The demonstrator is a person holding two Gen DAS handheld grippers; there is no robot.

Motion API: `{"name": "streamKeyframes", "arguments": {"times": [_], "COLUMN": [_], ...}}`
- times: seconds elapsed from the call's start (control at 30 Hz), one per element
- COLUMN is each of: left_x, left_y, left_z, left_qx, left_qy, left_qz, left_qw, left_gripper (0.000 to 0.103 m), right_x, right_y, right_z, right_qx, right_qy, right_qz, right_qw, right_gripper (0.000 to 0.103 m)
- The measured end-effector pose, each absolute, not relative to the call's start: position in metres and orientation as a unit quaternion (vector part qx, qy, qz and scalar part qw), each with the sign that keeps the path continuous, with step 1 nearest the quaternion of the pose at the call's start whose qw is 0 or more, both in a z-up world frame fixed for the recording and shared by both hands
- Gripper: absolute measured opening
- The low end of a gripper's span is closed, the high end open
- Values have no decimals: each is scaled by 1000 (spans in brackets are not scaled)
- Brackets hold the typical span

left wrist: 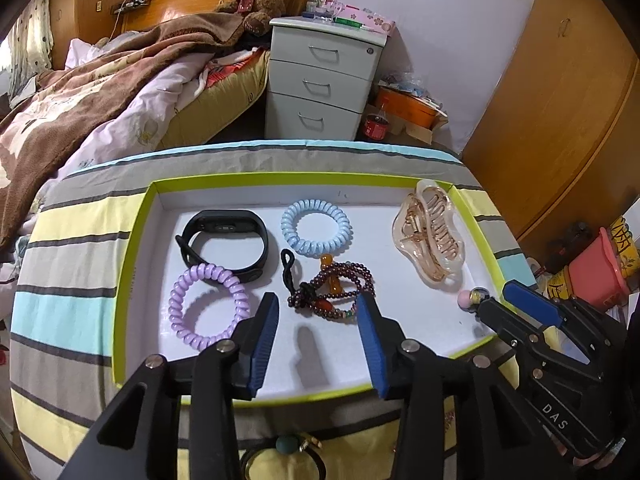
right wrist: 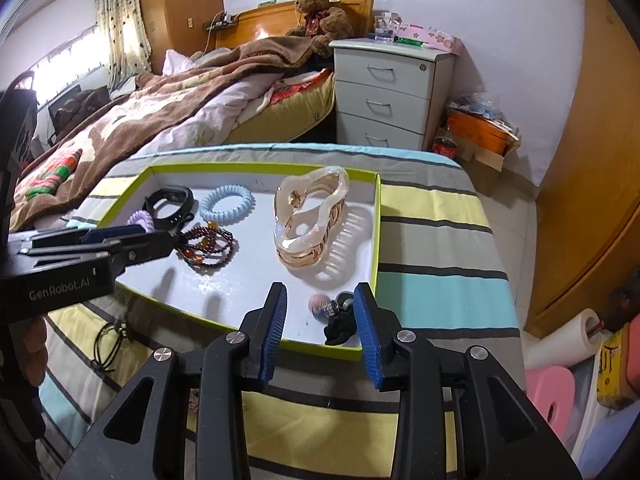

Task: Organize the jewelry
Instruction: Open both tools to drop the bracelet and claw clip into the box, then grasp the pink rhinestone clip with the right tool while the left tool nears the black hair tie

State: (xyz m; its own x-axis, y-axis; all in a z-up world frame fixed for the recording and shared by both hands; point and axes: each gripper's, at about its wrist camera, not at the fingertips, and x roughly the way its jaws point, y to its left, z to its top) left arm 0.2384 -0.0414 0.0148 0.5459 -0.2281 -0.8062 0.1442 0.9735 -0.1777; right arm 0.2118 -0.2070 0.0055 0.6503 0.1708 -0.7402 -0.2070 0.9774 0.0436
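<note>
Left wrist view shows the left gripper point(left wrist: 318, 316) part-open and empty over the tray point(left wrist: 132, 248), just short of the bead bracelet point(left wrist: 334, 290). Right gripper point(right wrist: 320, 312), also part-open, has released the bobble hair tie point(right wrist: 336, 320) at the tray's near corner. Next likely calls for withdrawing.

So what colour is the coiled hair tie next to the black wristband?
Lilac coiled hair tie, clearest in the left wrist view.

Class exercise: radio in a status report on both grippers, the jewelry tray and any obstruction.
Left gripper open, empty, over bead bracelet. Right gripper open above black hair tie in tray corner. Hair claw beside it, not blocking.
</note>
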Motion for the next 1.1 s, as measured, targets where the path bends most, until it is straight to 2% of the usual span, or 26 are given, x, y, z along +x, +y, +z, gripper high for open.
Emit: {"name": "streamKeyframes", "arguments": {"times": [0.7, 0.9, 1.1], "left_x": [175, 153, 133], "left_y": [-19, 3, 28], "left_z": [50, 50, 42], "left_qx": [-46, -65, -85], "left_qy": [419, 409, 408], "left_qz": [-104, -92, -76], "left_qw": [901, 905, 906], "left_gripper": [48, 49, 51], "right_x": [165, 151, 142], "right_y": [-201, -196, -188], "right_z": [35, 32, 17], "right_qx": [3, 11, 17], "right_qy": [369, 365, 378], "right_qz": [113, 126, 134], "right_qw": [923, 922, 916], "right_gripper": [36, 37, 42]}}
